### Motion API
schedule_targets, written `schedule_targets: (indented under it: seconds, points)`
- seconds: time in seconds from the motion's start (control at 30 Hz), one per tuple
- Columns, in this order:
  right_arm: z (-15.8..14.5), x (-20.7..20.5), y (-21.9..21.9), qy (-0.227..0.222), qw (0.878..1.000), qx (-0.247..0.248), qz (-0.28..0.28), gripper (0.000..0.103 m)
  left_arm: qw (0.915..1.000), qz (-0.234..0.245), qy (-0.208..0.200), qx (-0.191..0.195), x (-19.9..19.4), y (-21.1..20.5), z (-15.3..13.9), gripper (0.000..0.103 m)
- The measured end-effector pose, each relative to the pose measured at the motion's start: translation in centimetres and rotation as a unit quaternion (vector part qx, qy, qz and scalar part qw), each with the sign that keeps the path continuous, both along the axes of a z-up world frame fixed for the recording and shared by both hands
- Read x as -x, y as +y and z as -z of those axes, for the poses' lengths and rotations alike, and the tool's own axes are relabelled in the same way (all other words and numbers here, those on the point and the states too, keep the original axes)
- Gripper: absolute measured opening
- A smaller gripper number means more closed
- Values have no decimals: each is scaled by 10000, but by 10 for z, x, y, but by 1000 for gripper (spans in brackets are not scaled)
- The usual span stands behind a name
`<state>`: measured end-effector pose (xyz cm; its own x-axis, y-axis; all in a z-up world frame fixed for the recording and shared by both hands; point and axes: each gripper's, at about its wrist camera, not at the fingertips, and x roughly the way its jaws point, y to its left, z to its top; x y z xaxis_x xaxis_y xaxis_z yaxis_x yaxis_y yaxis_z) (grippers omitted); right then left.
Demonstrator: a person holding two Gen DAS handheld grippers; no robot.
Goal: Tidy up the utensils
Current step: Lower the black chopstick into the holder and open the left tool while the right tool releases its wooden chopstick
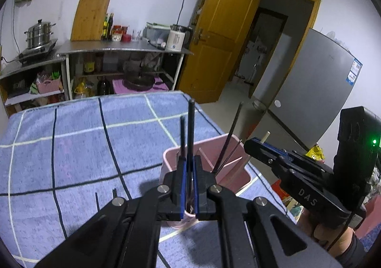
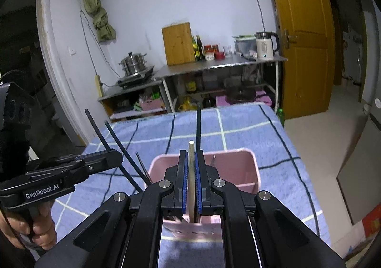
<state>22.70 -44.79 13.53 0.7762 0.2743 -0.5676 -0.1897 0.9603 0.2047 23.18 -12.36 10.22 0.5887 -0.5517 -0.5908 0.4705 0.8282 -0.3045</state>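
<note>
Both claws are clenched on utensils: the left gripper pinches a black chopstick upright between its blue pads, a second black stick just beside it, while the right gripper clamps a pale wooden chopstick that stands straight up through its closed fingers. Each tool is poised directly above the pink utensil holder, which sits on the blue checked cloth of the table, with more dark sticks leaning in its compartments. From the right wrist view, the left gripper reaches in level from the side, the person's left hand wrapped round its grip. Behind stand a steel counter, a kettle and a yellow door.
</note>
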Motion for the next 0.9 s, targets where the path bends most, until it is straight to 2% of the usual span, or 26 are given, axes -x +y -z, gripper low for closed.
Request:
schedule_targets:
  seconds: [0.2,0.77,0.9]
  points:
    - [19,-7,2,302,9995,29,-40,6,10000,-42,28,12,-1,2,5,6]
    - [10,9,-5,150,9999,36,-14,9,10000,69,17,38,15,8,8,6]
    - [10,13,-8,165,9998,81,64,18,10000,38,70,-29,15,9,10,6]
